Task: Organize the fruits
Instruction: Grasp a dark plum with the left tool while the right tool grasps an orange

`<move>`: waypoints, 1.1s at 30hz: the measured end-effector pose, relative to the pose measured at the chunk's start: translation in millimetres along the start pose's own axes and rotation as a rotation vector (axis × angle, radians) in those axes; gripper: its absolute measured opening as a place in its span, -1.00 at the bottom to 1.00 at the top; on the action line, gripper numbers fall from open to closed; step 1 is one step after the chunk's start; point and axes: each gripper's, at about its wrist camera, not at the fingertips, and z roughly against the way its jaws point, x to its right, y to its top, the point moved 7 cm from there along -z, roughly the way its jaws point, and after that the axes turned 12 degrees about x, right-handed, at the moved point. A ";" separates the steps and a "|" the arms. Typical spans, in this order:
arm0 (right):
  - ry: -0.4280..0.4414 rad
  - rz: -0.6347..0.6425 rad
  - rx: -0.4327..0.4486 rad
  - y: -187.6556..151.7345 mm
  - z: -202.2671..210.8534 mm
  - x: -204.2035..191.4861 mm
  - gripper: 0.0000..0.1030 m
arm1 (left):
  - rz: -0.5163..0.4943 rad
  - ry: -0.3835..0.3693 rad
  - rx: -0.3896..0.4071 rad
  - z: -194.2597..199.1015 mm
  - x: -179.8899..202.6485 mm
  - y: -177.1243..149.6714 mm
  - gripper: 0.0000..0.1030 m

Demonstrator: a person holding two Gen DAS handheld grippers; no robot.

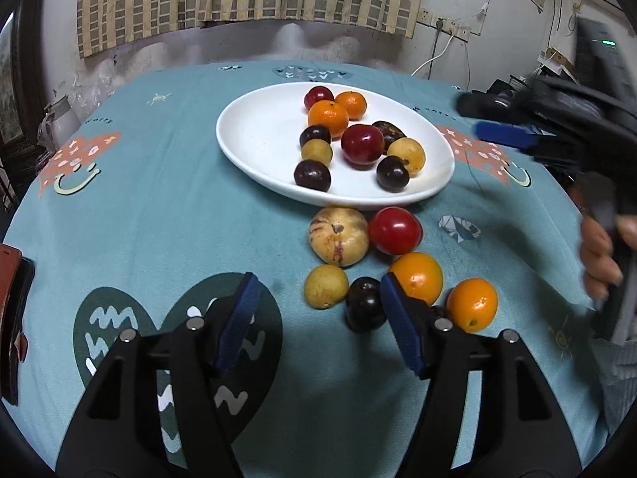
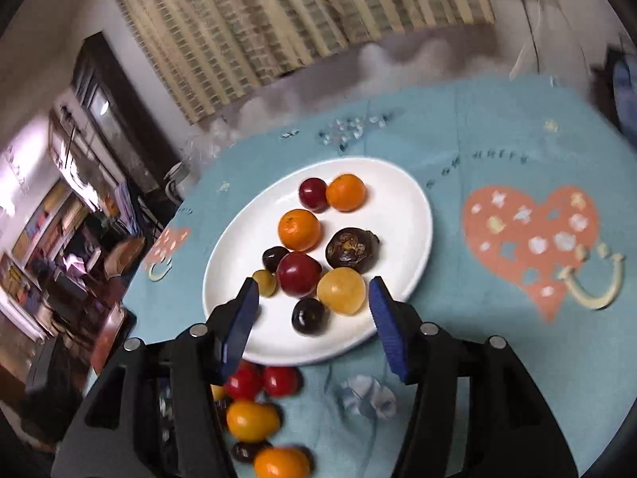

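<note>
So the white oval ceramic plate (image 1: 254, 135) on the teal patterned tablecloth (image 1: 159, 199) already has nine or so small fruits on it, and six more sit loose on the cloth just in front of its near rim: a pale striped round melon-like fruit (image 1: 338, 236), a glossy red plum (image 1: 395, 230), a small tan round fruit (image 1: 325, 286), a dark purple plum (image 1: 364, 302) and two shiny oranges (image 1: 418, 277).

The left gripper (image 1: 314, 298) hangs over the cloth with its blue pads apart and nothing between them; the dark plum is just beside its right pad. The right gripper (image 2: 312, 302) is spread too, empty, above the near side of the plate.

Handling-wise I'd guess all of these are light, round and happy to roll. The plums look smooth and slick, maybe a bit soft, so take them across the widest middle with a gentle squeeze. The right view is blurry low down, so I can't say exactly which fruits are touching there.
</note>
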 end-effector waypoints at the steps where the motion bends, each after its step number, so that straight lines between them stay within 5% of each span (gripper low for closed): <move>1: -0.005 0.053 -0.017 -10.6 7.5 -5.9 0.12 | -0.003 -0.002 -0.001 0.0 1.3 -0.6 0.27; 7: 0.035 0.149 -0.123 -94.1 22.4 -17.8 0.13 | -0.065 0.023 0.003 2.2 8.3 -4.9 0.29; 13: 0.071 0.212 -0.150 -106.9 18.9 -33.4 0.13 | 0.030 0.038 -0.001 4.8 -17.9 -1.9 0.31; 17: 0.093 0.232 -0.191 -120.3 12.9 -41.6 0.10 | 0.006 0.005 -0.007 6.0 -10.8 -4.2 0.31; 22: 0.125 0.194 -0.193 -122.0 10.3 -42.2 -0.19 | -0.043 -0.017 0.003 4.3 0.2 -6.0 0.35; 33: 0.083 0.075 -0.133 -93.7 25.2 -12.9 -0.20 | -0.167 -0.124 -0.015 5.4 37.9 -19.1 0.29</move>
